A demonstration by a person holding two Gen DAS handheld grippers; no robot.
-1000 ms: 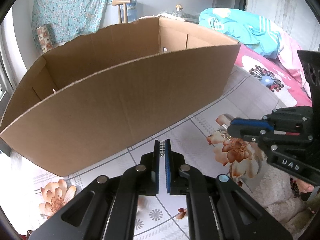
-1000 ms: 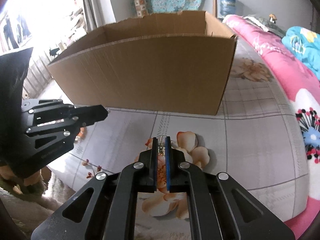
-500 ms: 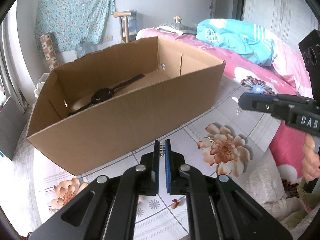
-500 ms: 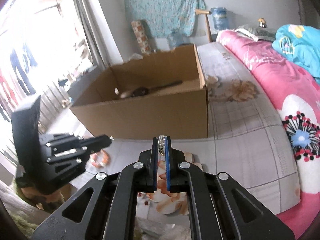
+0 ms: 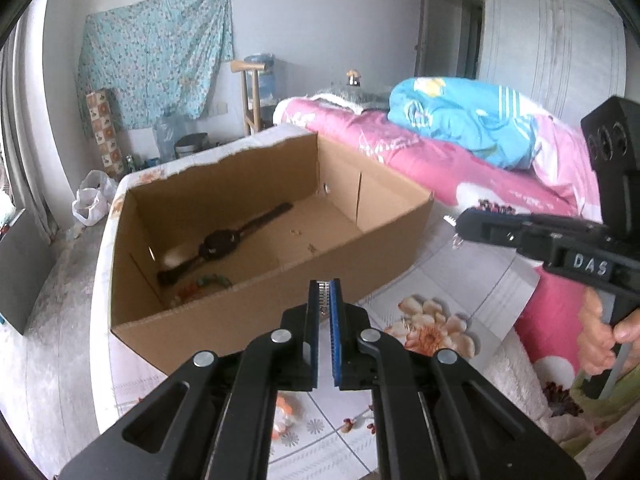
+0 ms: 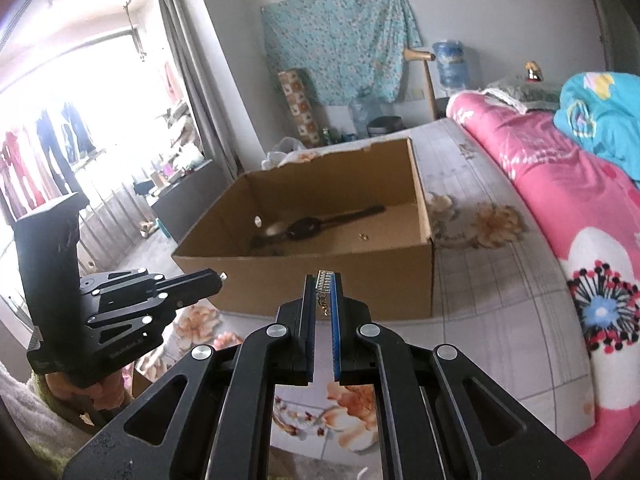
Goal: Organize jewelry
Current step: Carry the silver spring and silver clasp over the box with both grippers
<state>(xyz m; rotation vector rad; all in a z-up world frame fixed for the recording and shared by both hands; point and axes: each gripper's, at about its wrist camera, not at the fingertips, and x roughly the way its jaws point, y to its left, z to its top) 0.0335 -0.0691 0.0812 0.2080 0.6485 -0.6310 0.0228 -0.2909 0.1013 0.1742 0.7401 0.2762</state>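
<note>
Left gripper (image 5: 325, 292): matte black frame, two angular linkage arms with triangular cut-outs, four round silver pivot screws, blue ribbed pads (image 5: 335, 320) on inner finger faces. Right gripper (image 6: 323, 286): same build, same silver screws, same blue lining. Side view of right unit: white "DAS" lettering, boxy black upright block with three round recesses. Light green sleeve (image 5: 608, 412) at the wrist.
</note>
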